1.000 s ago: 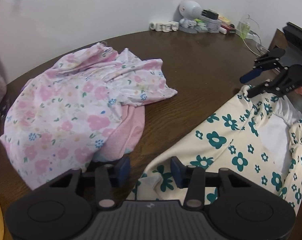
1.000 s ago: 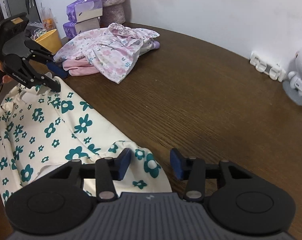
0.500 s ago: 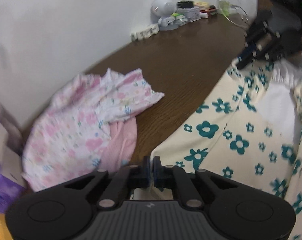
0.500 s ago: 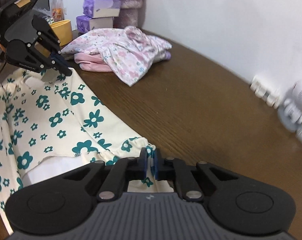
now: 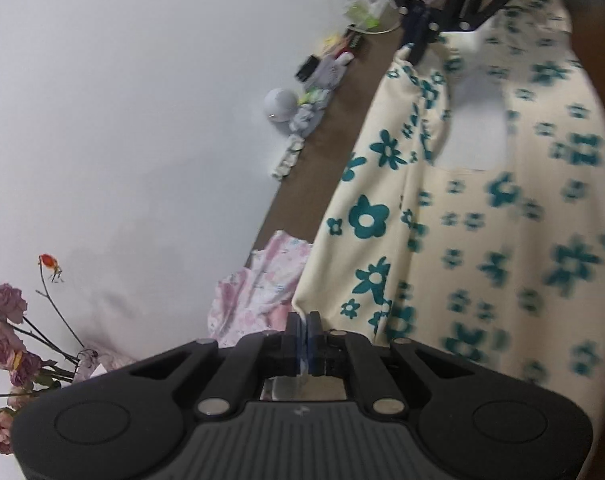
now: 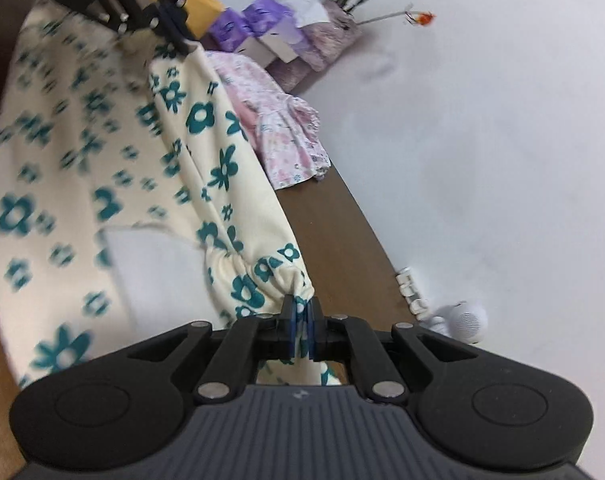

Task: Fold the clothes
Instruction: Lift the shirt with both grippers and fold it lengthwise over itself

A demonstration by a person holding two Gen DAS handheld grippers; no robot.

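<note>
Above the table's near edge, one cream garment with teal flowers [image 6: 206, 128] is hanging stretched between two grippers. The left gripper [image 5: 303, 338] is pinching one corner with its jaws fully closed on the cloth; the right gripper [image 6: 301, 330] is clamping a gathered hem the same way. Motion blur is suggesting a fast swing, so a thin pinch may be slipping, or the trailing cloth may be sweeping into the one pink floral pile [image 6: 278, 128] lying toward the table's [image 6: 342, 216] far edge, beside two purple tissue boxes [image 6: 258, 28].
</note>
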